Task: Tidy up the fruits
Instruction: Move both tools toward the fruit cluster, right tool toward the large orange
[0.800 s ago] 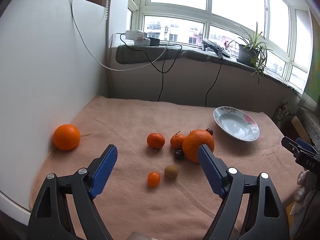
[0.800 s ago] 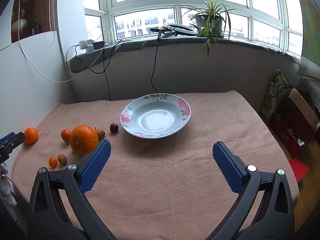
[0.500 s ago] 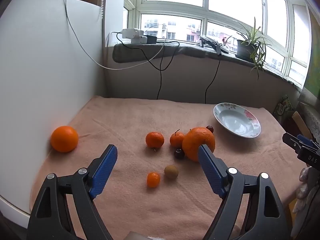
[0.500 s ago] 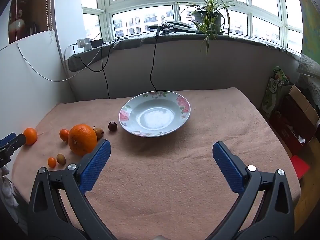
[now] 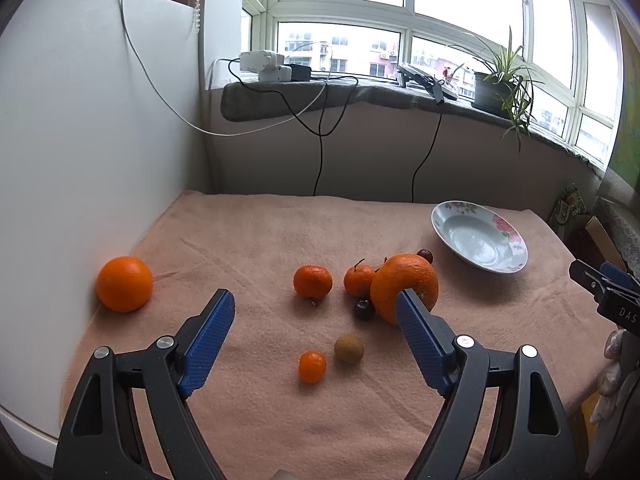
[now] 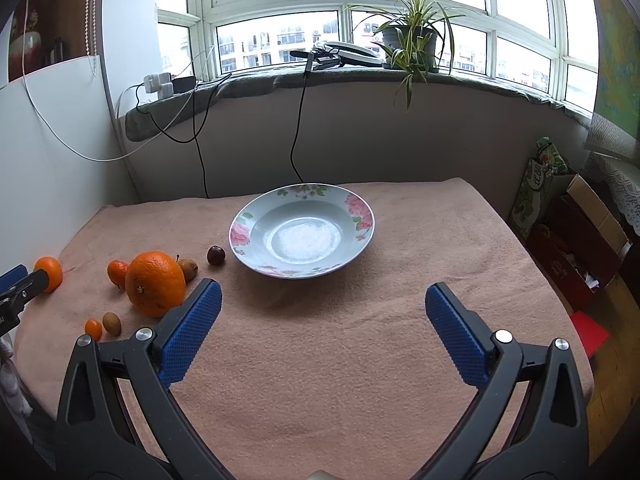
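Note:
Fruit lies loose on the pink cloth. A large orange sits with two mandarins and a dark cherry beside it. A kumquat and a small brown fruit lie nearer, and a second orange rests by the white panel. The empty floral plate stands at mid-table. My left gripper hovers open above the small fruits, holding nothing. My right gripper is open and empty in front of the plate, with the large orange to its left.
A white panel walls off the left side. Cables hang from the windowsill behind the table, where a potted plant stands. Cardboard boxes sit on the floor past the right edge. Another cherry lies by the plate.
Both views have shifted only slightly. The jaws of both grippers stay wide and no fruit has moved.

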`<state>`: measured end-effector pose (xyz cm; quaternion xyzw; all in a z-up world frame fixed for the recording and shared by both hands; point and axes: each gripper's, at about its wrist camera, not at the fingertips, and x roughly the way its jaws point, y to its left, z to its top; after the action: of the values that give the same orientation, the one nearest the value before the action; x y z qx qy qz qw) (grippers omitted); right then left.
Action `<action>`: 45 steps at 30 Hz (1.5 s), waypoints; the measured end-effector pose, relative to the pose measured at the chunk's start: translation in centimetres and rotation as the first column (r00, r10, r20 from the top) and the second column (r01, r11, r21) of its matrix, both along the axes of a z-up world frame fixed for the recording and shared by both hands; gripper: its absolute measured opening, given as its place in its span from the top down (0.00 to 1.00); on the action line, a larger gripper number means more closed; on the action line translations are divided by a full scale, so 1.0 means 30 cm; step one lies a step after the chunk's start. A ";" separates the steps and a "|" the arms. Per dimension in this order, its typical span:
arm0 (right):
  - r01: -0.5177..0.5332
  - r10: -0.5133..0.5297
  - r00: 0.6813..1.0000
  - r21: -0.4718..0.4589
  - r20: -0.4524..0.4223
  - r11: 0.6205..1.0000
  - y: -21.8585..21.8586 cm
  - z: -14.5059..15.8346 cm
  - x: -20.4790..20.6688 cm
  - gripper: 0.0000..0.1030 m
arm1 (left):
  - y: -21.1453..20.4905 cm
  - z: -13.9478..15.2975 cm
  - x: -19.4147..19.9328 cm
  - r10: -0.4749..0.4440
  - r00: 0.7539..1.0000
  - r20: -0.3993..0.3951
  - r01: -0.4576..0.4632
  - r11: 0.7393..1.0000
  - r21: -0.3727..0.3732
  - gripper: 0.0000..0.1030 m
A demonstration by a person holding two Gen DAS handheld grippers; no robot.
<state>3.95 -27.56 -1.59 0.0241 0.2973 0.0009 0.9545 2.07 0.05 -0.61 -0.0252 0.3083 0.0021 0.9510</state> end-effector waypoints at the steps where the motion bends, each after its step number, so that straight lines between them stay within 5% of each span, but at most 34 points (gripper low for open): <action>1: 0.002 -0.002 1.000 -0.005 0.003 1.000 0.004 0.002 0.002 0.00 | -0.002 -0.001 0.004 -0.004 1.000 -0.001 0.004 1.000 0.003 0.20; 11: 0.009 -0.006 0.995 0.024 -0.099 1.000 0.042 -0.010 0.033 0.00 | -0.017 -0.012 0.043 -0.062 0.998 -0.027 0.061 0.998 -0.019 0.20; 28: -0.051 0.055 0.995 0.046 -0.080 0.998 0.069 -0.028 0.095 0.00 | -0.084 -0.032 0.130 -0.107 0.991 -0.082 0.109 0.994 0.023 0.20; 45: -0.138 0.148 0.986 0.127 -0.073 0.982 0.079 -0.047 0.131 0.00 | -0.061 -0.077 0.170 -0.143 0.983 -0.118 0.133 0.987 -0.090 0.20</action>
<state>7.86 -25.20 -3.00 0.0608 0.3366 0.0866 0.9357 7.15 -1.77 -2.92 -0.0426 0.3676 -0.0750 0.9260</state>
